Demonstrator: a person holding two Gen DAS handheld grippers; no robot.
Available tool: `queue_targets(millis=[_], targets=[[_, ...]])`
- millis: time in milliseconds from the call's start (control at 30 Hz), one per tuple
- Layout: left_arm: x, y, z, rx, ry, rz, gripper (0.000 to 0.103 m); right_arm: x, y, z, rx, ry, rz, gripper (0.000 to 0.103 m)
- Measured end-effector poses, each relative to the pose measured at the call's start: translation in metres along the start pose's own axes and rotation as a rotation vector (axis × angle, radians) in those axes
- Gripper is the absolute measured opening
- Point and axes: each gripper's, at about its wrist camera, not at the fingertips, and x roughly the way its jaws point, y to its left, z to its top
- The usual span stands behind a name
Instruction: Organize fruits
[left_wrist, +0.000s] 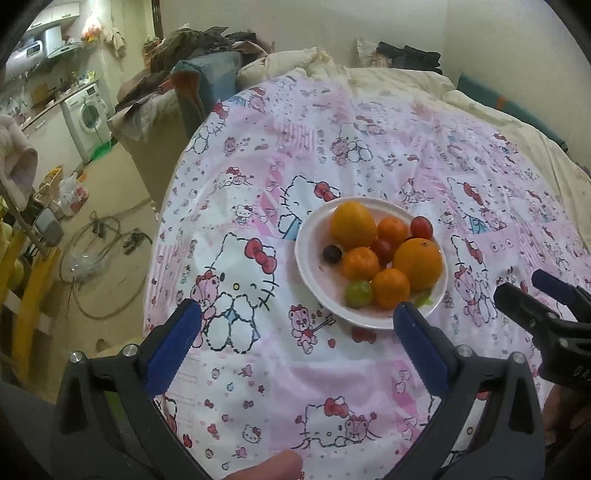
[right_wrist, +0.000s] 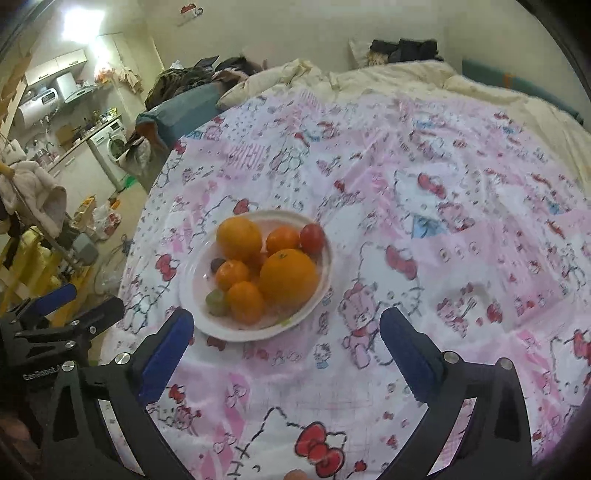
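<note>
A white plate (left_wrist: 314, 275) (right_wrist: 321, 295) rests on a pink cartoon-print sheet. It holds two large oranges (left_wrist: 418, 263) (right_wrist: 289, 278), three small tangerines (left_wrist: 390, 288) (right_wrist: 245, 302), two red cherry tomatoes (left_wrist: 421, 227) (right_wrist: 312, 238), a dark grape (left_wrist: 332, 253) (right_wrist: 217, 264) and a green grape (left_wrist: 358, 293) (right_wrist: 217, 302). My left gripper (left_wrist: 298, 314) hovers open just in front of the plate, nothing between its blue pads. My right gripper (right_wrist: 286, 323) is open wide at the plate's near edge, empty. The right gripper (left_wrist: 532, 291) also shows in the left wrist view, and the left gripper (right_wrist: 79, 299) shows in the right wrist view.
The pink sheet (left_wrist: 258, 369) (right_wrist: 443, 258) covers a bed with a cream duvet (left_wrist: 388, 79) bunched at the far end. Off the bed's left edge are a floor with a hose (left_wrist: 96, 236), a washing machine (left_wrist: 86, 118) and a yellow rack (left_wrist: 26, 258).
</note>
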Motion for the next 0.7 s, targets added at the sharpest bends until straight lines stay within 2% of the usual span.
queue_targets(millis=[300,700], targets=[[-0.012,-0.008,0.001,0.027,-0.06,-0.015,0.102,-0.005,-0.001,0.004,-0.008,-0.028,-0.017,0.103],[-0.012,-0.006,0.002,0.013,-0.057,-0.012,0.102,-0.005,-0.002,0.005,0.0,-0.031,-0.022,0.103]])
